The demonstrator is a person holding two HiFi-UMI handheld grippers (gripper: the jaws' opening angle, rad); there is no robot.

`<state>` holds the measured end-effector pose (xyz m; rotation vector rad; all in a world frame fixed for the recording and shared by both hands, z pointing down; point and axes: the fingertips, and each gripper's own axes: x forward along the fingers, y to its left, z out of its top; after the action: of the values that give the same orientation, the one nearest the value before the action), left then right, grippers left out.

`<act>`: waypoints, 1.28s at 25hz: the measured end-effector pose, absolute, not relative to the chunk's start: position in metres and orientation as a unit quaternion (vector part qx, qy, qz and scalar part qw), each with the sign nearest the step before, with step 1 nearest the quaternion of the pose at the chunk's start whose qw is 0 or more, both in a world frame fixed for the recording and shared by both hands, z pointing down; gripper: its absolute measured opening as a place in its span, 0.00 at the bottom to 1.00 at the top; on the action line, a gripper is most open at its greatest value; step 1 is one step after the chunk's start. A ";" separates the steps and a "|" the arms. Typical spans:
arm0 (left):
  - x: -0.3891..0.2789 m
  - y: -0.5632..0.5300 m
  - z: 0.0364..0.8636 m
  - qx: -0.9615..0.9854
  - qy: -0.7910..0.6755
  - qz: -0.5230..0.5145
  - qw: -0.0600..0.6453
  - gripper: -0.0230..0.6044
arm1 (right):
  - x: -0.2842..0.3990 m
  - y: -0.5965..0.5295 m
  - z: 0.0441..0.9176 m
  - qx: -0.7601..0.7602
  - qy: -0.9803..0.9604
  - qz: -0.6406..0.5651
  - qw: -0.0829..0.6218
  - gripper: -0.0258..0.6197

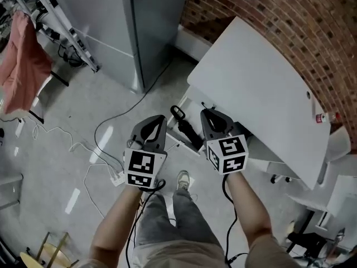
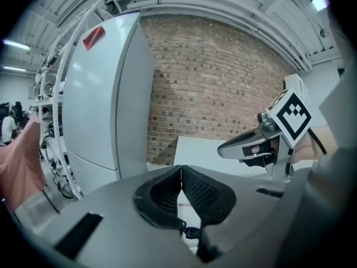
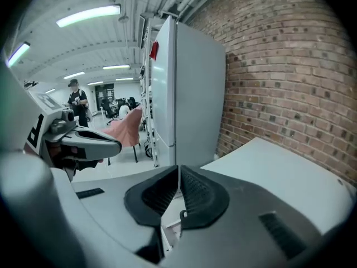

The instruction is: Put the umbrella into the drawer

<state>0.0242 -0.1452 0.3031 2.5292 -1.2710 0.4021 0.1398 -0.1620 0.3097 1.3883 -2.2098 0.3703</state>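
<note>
A black folded umbrella (image 1: 188, 130) with a loop strap lies far below, in what looks like an open white drawer (image 1: 174, 145) beside the white table (image 1: 262, 94). Both grippers are held high above it, side by side. My left gripper (image 1: 159, 120) (image 2: 181, 172) is shut, its pads meeting with nothing between them. My right gripper (image 1: 215, 117) (image 3: 178, 172) is shut too and holds nothing. Each gripper shows in the other's view: the right gripper (image 2: 245, 147) at the right of the left gripper view, the left gripper (image 3: 92, 144) at the left of the right gripper view.
A tall grey cabinet (image 1: 117, 21) stands at the back, against a brick wall (image 1: 290, 15). Cables (image 1: 106, 149) and a power strip (image 1: 117, 177) lie on the floor. A pink cloth (image 1: 22, 66) hangs on a rack at the left. My shoe (image 1: 183, 180) is below the grippers.
</note>
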 end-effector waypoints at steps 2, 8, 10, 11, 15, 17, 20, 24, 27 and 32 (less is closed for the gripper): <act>0.018 -0.143 0.265 0.879 -0.443 0.127 0.121 0.05 | 0.138 -0.157 0.271 0.516 -0.815 0.129 0.230 0.06; 0.008 -0.136 0.150 0.889 -0.447 0.090 0.045 0.05 | 0.132 -0.139 0.149 0.527 -0.831 0.094 0.152 0.05; 0.008 -0.127 0.116 0.891 -0.447 0.078 0.021 0.05 | 0.130 -0.128 0.111 0.527 -0.836 0.078 0.128 0.05; 0.008 -0.123 0.100 0.891 -0.448 0.071 0.012 0.05 | 0.129 -0.122 0.092 0.528 -0.838 0.068 0.118 0.05; 0.006 -0.102 0.045 0.894 -0.446 0.033 -0.008 0.05 | 0.125 -0.095 0.020 0.523 -0.848 0.028 0.078 0.05; 0.003 -0.092 0.023 0.896 -0.443 0.021 -0.013 0.05 | 0.122 -0.082 -0.013 0.522 -0.851 0.008 0.059 0.05; 0.001 -0.080 0.000 0.898 -0.439 0.027 -0.026 0.05 | 0.124 -0.067 -0.053 0.518 -0.854 -0.018 0.033 0.05; 0.004 -0.062 -0.018 0.898 -0.436 0.036 -0.040 0.05 | 0.134 -0.044 -0.092 0.513 -0.857 -0.046 0.013 0.05; 0.002 -0.049 -0.036 0.896 -0.440 0.027 -0.049 0.05 | 0.135 -0.025 -0.114 0.503 -0.862 -0.059 -0.001 0.05; 0.001 -0.025 -0.059 0.899 -0.434 0.015 -0.059 0.05 | 0.132 -0.004 -0.127 0.489 -0.870 -0.070 -0.013 0.05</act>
<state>0.0014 -0.0246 -0.0594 2.9357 -1.4172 0.0505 0.1322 -0.0038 -0.1266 1.5481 -2.7545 -0.2223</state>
